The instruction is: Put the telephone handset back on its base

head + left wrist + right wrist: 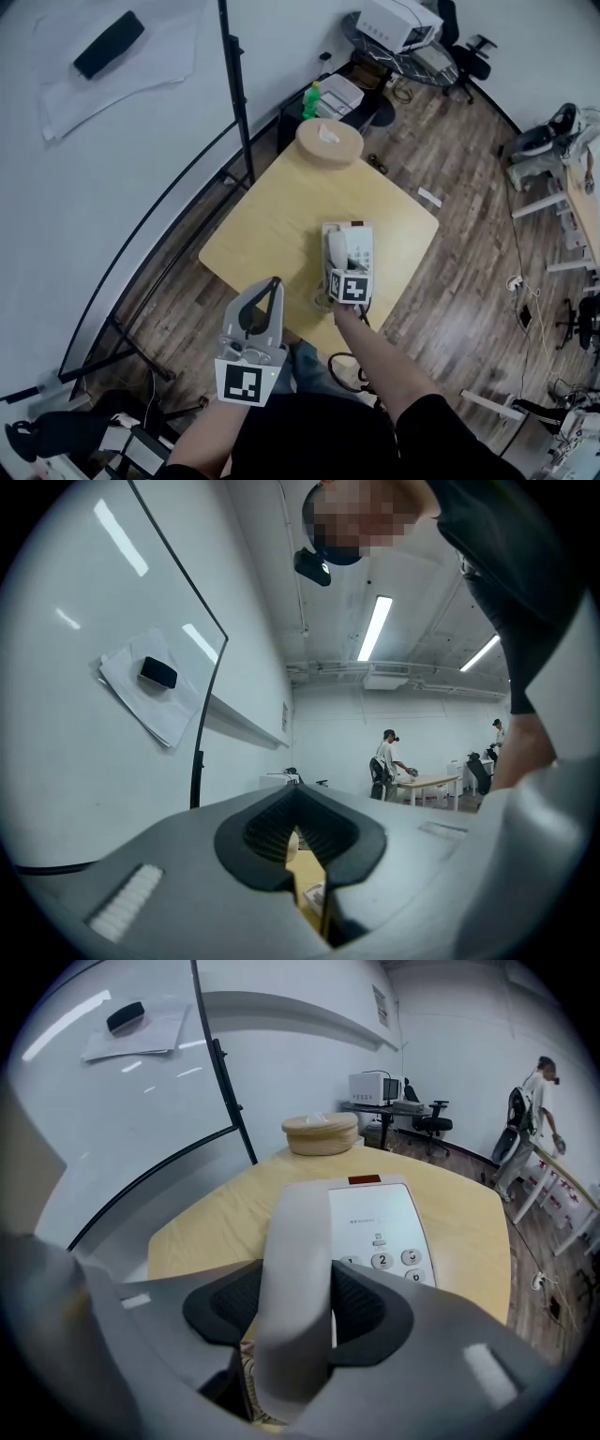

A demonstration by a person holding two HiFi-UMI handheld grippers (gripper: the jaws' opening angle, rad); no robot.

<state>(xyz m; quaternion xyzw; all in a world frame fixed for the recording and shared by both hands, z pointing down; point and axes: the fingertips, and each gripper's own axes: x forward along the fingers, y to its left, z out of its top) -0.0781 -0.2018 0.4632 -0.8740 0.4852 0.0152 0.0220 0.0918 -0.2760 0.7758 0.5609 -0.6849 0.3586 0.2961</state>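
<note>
A white telephone base (362,246) with a keypad sits on the light wooden table (272,225). The white handset (337,247) lies along the base's left side, and my right gripper (338,266) is shut on its near end. In the right gripper view the handset (295,1269) fills the space between the dark pads (364,1309), with the base (380,1215) just behind; whether the handset rests in its cradle I cannot tell. My left gripper (274,286) hangs off the table's near left corner, shut and empty, its tips (298,794) meeting.
A round wooden box (328,142) stands at the table's far corner. A whiteboard (103,112) on a black stand (239,103) borders the left. Beyond are a green bottle (311,99), a desk with a printer (401,23) and office chairs. People (384,766) stand far off.
</note>
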